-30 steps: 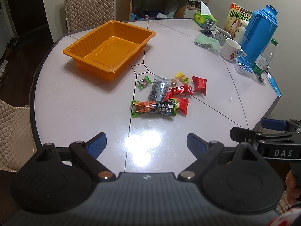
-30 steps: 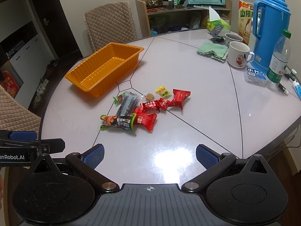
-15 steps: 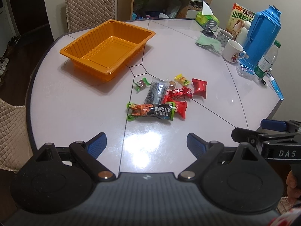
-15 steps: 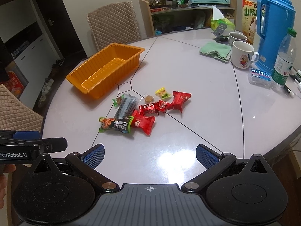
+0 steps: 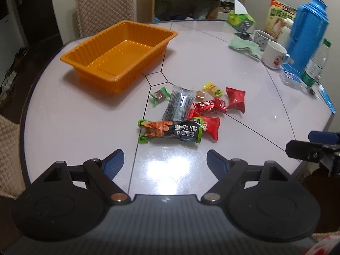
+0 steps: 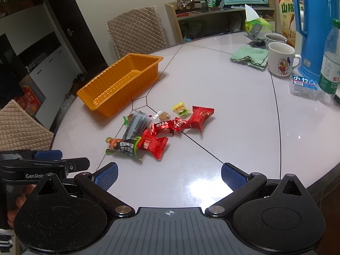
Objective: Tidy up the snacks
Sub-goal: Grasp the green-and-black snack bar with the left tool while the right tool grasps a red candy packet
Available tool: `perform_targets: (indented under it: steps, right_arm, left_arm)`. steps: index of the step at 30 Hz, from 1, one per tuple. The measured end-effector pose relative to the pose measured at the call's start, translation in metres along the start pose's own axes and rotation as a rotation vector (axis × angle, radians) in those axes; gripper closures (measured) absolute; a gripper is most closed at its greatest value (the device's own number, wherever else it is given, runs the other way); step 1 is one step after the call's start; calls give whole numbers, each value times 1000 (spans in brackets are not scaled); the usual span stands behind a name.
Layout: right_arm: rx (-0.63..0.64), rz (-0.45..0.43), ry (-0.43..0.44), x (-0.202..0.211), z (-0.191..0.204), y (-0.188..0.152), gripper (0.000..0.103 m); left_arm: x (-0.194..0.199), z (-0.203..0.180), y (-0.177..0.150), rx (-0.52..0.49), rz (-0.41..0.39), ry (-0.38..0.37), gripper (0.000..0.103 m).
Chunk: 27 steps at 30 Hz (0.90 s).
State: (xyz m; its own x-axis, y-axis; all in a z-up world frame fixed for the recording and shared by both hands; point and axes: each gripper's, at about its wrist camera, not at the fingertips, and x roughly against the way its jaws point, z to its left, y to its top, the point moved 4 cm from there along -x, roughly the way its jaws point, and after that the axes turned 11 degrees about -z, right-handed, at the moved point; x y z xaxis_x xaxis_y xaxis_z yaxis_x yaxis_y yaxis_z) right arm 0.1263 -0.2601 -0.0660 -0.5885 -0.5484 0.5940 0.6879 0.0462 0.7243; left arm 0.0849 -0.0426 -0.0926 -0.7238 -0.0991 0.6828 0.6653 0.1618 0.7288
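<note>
Table (image 5: 74, 127): pale, glossy, rounded top with thin dark seam lines; quilted chairs around it, a shelf with a small oven behind.
Orange tray (image 5: 119, 55): on the far left part of the table, nothing inside it, apart from the snacks.
Snacks (image 5: 187, 110): a loose cluster at mid-table, just beyond the tray's near corner.
Long green-and-black packet (image 5: 170, 130): nearest item of the cluster, lying crosswise, overlapping a red packet (image 5: 210, 125).
Clear dark packet (image 5: 179, 104): behind it, lying lengthwise.
Small sweets: a green-wrapped one (image 5: 160, 95) on the left; a yellow one (image 5: 212, 89) and further red wrappers (image 5: 235, 99) on the right.
Far right edge: blue flask (image 5: 308, 34), water bottle (image 5: 316, 63), two mugs (image 5: 274, 55), green cloth (image 5: 244, 45).
Left gripper (image 5: 164, 160): above the near table edge, jaws wide but closing, nothing between them.
Right gripper (image 6: 169, 175): alongside, jaws spread wide, nothing between them, short of the snacks.
</note>
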Motion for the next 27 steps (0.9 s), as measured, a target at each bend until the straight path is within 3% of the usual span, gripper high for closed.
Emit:
perform_targets:
  steps: [8,19,27]
  right_arm:
    - [-39,-9,13,-20,-18,-2,0]
    - [-84,-10,-50,-49,-30,8,0]
    - [-79,15,-61,-69,-31,10,0]
  left_arm:
    - [-39,-19,-6,-39,21,10,21]
    - [-97,-29,4,-75,20,9,21]
    - [-105,-17,2,-65,43,13,22]
